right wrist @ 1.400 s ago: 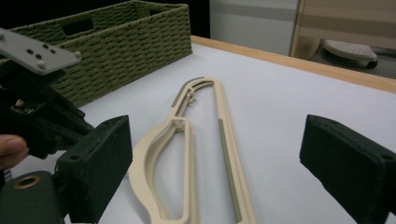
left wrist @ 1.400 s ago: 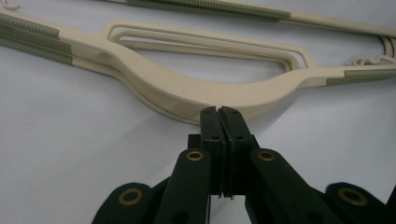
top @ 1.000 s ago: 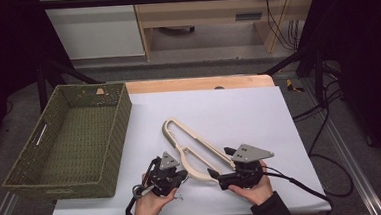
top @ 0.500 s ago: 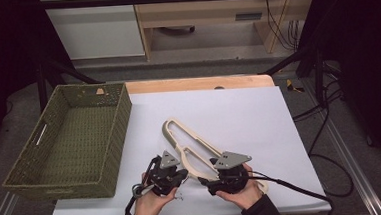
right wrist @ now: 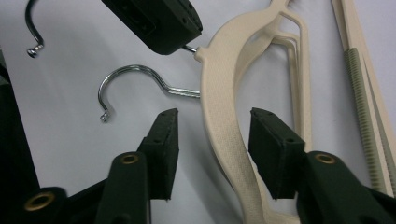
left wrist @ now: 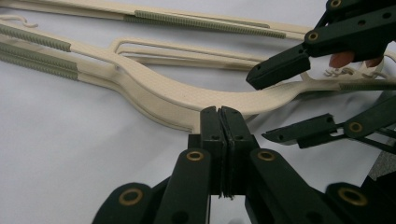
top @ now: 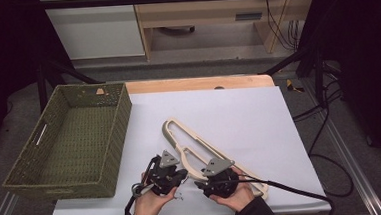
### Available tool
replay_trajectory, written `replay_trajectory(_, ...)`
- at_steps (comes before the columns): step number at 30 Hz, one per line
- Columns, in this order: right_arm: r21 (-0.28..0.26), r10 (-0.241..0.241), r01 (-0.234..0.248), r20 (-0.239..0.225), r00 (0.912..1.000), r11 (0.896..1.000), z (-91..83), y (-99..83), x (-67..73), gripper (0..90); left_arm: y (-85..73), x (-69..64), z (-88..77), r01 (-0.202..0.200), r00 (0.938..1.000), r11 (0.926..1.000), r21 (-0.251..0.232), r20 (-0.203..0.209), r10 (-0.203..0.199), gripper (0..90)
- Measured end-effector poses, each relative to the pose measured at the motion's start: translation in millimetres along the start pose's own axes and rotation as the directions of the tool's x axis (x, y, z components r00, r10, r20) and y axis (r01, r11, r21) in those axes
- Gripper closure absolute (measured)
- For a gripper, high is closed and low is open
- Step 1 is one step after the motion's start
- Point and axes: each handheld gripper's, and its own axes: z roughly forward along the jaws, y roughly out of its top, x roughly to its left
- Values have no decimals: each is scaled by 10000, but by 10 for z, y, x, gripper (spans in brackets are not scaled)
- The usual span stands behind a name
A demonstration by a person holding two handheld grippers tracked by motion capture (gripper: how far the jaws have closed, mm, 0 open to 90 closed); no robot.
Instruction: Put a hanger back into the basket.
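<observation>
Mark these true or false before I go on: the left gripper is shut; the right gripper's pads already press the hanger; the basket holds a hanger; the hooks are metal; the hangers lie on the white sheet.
1. The left gripper is shut. True: its jaws meet, at a hook shaft by the hanger neck.
2. The right gripper's pads press the hanger. False: its jaws have just been closing, and they straddle the hanger's arm with gaps on both sides.
3. The basket holds a hanger. False: no hanger lies in it.
4. The hooks are metal. True: shiny wire.
5. The hangers lie on the white sheet. True.
</observation>
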Motion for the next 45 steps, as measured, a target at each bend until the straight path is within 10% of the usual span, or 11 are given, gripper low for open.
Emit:
replay_trajectory(23, 133, -1059, 1056, 265, 9940, 9943, -3, -17, -6, 723, 18, 14, -68, -70, 9996, 9996, -269, 281, 77, 871)
replay_trajectory(30, 48, -1240, 1240, 719, 9897, 9923, -84, 6, -40, 767, 98, 89, -371, -231, 9989, 9892, -1447, 361, 286, 513)
replay_trajectory(37, -48, -1232, 1243, 971, 9876, 9922, -212, 63, -156, 781, 87, 311, -835, -247, 9986, 9584, -2845, 376, 369, 288)
replay_trajectory(45, -398, -735, 808, 1599, 9844, 9959, -389, 107, -348, 811, -20, 473, -908, -561, 9982, 9497, -3082, 44, 604, 158)
